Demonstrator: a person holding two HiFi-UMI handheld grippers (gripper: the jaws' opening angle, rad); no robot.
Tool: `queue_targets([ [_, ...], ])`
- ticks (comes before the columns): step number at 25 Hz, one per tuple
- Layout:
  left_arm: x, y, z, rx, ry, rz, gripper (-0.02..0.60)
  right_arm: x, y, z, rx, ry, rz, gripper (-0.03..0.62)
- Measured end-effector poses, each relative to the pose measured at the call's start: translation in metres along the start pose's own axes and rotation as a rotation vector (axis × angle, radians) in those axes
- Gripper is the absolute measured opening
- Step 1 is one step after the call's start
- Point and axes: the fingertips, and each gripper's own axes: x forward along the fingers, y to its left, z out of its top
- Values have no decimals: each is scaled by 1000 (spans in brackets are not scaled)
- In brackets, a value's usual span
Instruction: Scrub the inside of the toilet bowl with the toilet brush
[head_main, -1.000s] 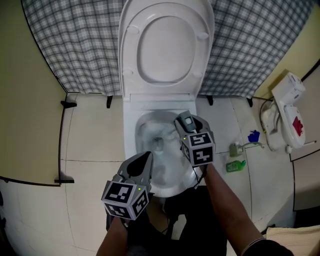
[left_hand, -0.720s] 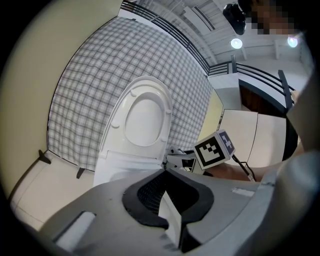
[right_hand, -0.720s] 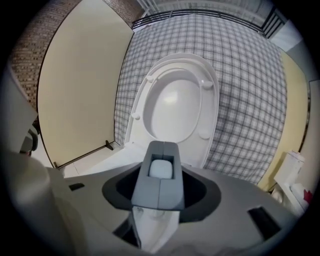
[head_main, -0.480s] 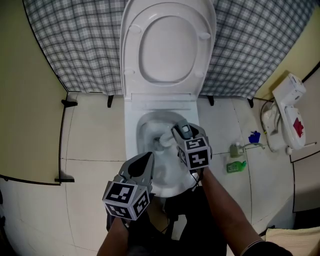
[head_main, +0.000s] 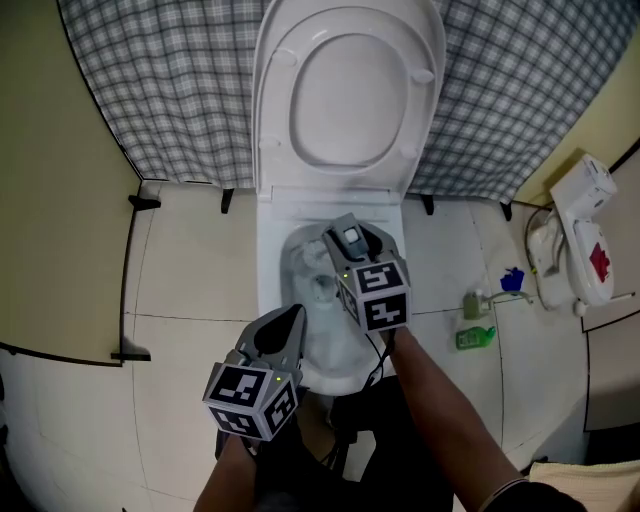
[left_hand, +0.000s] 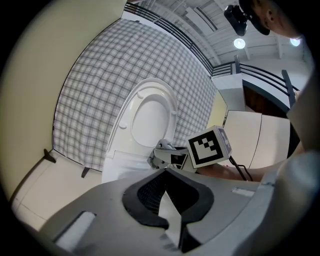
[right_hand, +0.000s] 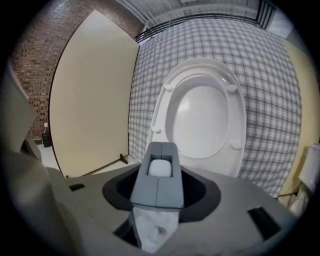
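Note:
The white toilet bowl (head_main: 268, 300) stands with its lid (head_main: 348, 100) raised. My right gripper (head_main: 345, 240) hangs over the back of the bowl, shut on the toilet brush handle. The handle's white end (right_hand: 160, 167) shows between the closed jaws in the right gripper view. The brush head (head_main: 318, 286) sits down in the bowl, partly hidden by the gripper. My left gripper (head_main: 285, 325) is held over the bowl's front rim, shut, with nothing in it. In the left gripper view the right gripper (left_hand: 162, 155) is just ahead, below the lid (left_hand: 147, 117).
A checked curtain (head_main: 170, 90) hangs behind the toilet. A beige panel (head_main: 60, 220) stands at the left. On the floor at the right lie a green bottle (head_main: 474, 338), a blue item (head_main: 512, 280) and a white unit (head_main: 575, 235).
My right gripper has moved left and toward the back of the bowl with the brush. The left gripper has stayed put.

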Motion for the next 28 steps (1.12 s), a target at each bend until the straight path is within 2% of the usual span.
queue_targets([
  [5, -2, 4, -2, -8, 0, 7, 9, 5, 20, 2, 36, -29, 46, 209],
  [9, -3, 7, -4, -9, 3, 12, 9, 13, 36, -20, -27, 23, 62, 209],
  [12, -4, 7, -6, -12, 6, 15, 9, 15, 42, -42, -29, 87, 76, 209],
  [14, -5, 9, -8, -15, 9, 19, 9, 12, 43, -48, -29, 92, 80, 209],
  [17, -10, 20, -11, -30, 3, 45, 9, 7, 49, -31, -39, 51, 108, 209],
  [23, -18, 28, -15, -61, -11, 78, 9, -13, 64, 17, 9, -51, 181, 207],
  [25, -20, 24, -13, -56, -15, 76, 9, -13, 75, 15, -9, -41, 197, 209],
  [28, -22, 21, -10, -50, -20, 75, 9, -6, 79, -12, -57, 4, 176, 209],
])
